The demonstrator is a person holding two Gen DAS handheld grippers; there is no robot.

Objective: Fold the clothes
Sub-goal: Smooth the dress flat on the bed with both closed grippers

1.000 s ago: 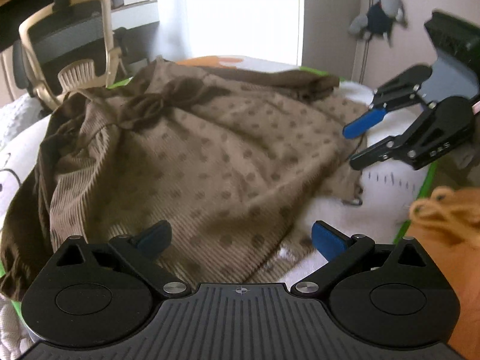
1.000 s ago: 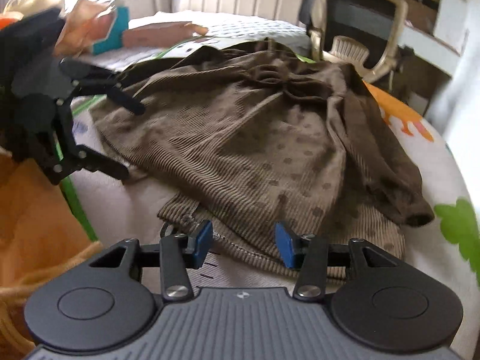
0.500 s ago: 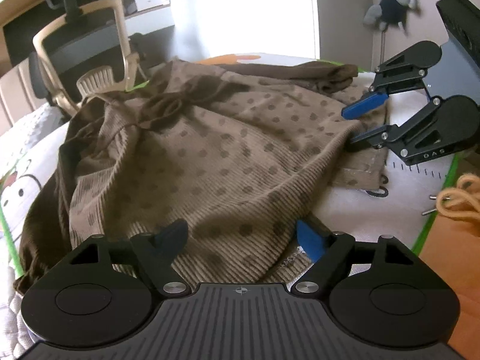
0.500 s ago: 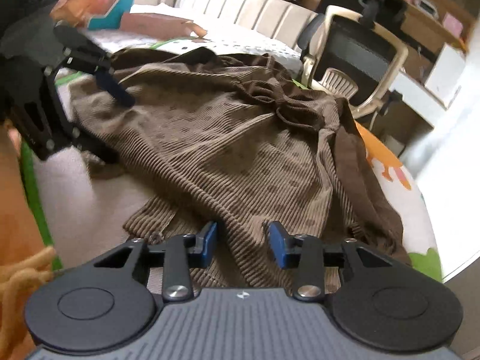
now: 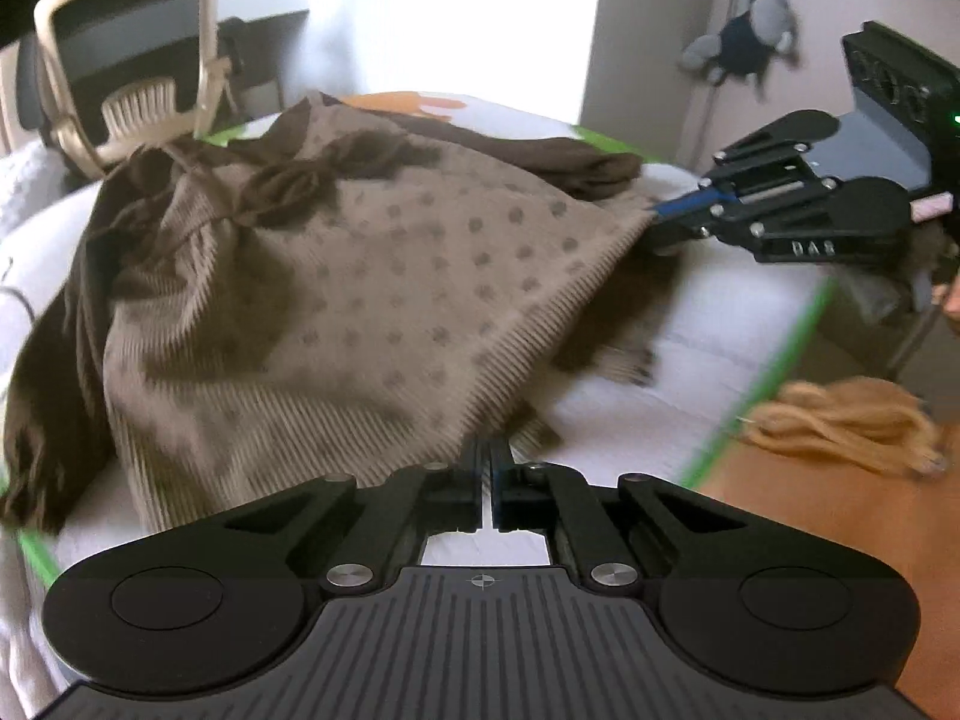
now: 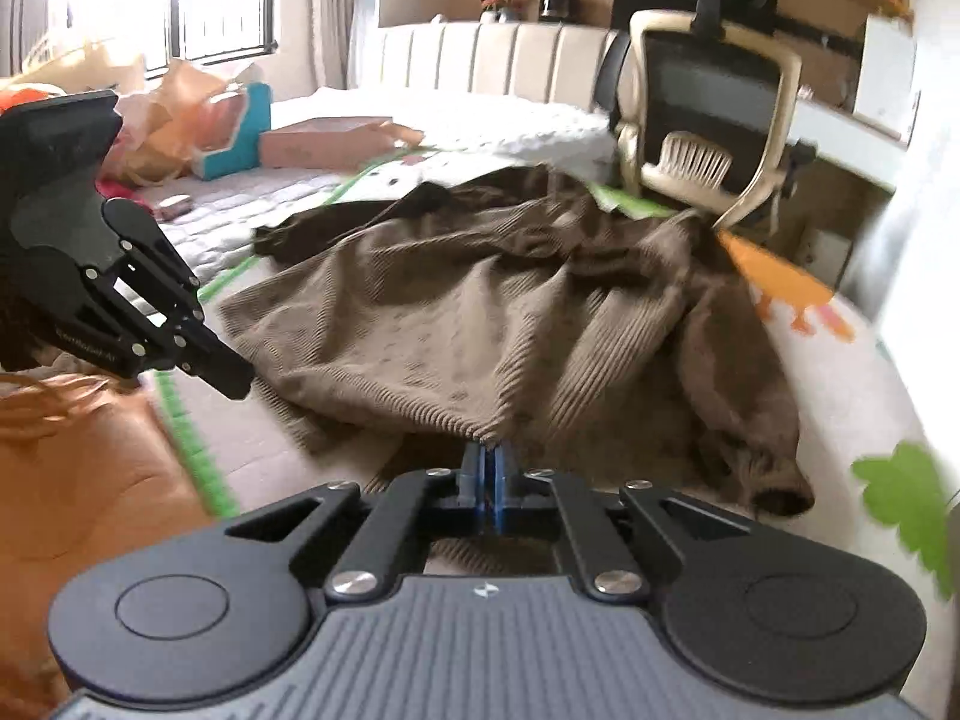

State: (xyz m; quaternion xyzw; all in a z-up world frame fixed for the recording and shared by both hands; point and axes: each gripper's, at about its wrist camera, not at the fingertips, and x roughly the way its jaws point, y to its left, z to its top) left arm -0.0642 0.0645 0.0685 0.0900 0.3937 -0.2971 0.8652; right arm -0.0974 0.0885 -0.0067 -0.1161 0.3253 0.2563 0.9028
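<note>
The brown dotted garment [image 5: 372, 300] covers the centre and left of the left wrist view, spread on a white mat with a green border [image 5: 708, 330]. Bare mat lies at right of centre in that view, running to the green edge strip, with orange floor [image 5: 810, 516] beyond at lower right. An office chair [image 6: 708, 114] stands close behind the mat at upper right of the right wrist view, and a bed [image 6: 480, 114] fills the upper middle. The garment's ribbed hem runs diagonally from bottom centre to the upper right of the left wrist view, raised off the mat between the two tools. The left gripper [image 5: 486, 468], at bottom centre, has its jaws pressed together on the near hem corner. The right gripper [image 6: 489, 462], at bottom centre of its own view, is likewise clamped on the hem edge, the cloth fanning away from it toward the chair. A dark sleeve [image 6: 756, 444] trails at the lower right of that view.
</note>
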